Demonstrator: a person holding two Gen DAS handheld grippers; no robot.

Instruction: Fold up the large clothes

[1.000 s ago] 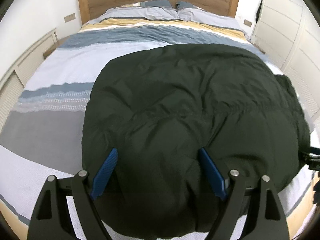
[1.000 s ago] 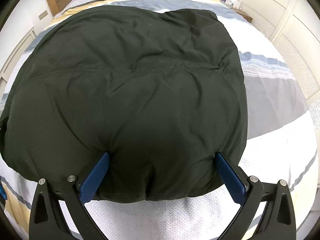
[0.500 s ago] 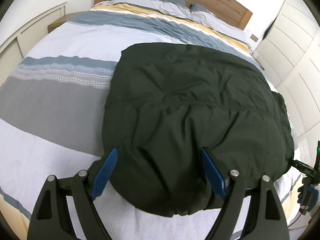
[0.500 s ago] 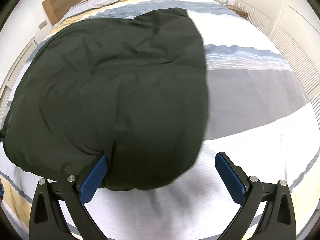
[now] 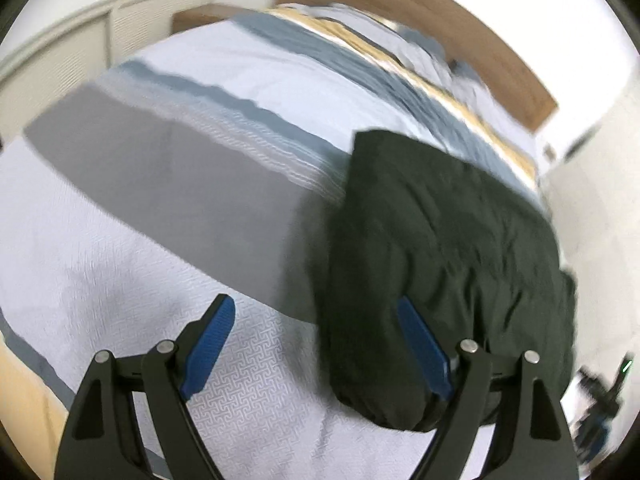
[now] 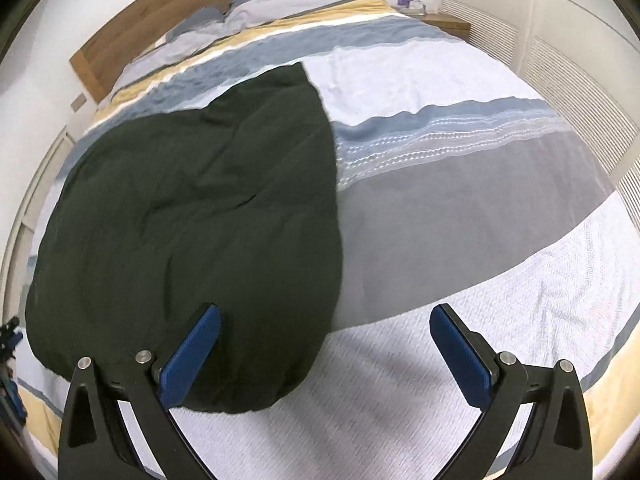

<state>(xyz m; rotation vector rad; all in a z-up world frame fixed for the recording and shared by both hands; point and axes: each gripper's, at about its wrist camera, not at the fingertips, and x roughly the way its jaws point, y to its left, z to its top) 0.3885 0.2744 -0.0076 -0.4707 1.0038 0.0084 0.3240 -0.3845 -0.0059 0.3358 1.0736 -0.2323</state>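
A large dark green padded garment (image 5: 440,248) lies folded on the striped bed cover (image 5: 160,184). In the left wrist view it fills the right side. My left gripper (image 5: 318,340) is open above the cover, and the garment's near left edge runs between its blue pads (image 5: 210,340) without being pinched. In the right wrist view the garment (image 6: 192,216) lies to the left. My right gripper (image 6: 326,354) is open too, with its left pad (image 6: 190,358) over the garment's near end and its right pad over bare cover.
The bed cover (image 6: 460,208) has grey, blue, white and yellow bands. A wooden headboard (image 6: 168,16) and pillows (image 6: 256,8) are at the far end. White louvred cabinets (image 6: 560,80) line the sides, with a bedside table (image 6: 444,22) in the corner.
Both views have swung outward. The garment has slid to the right in the left wrist view and to the left in the right wrist view. Both grippers stayed open.
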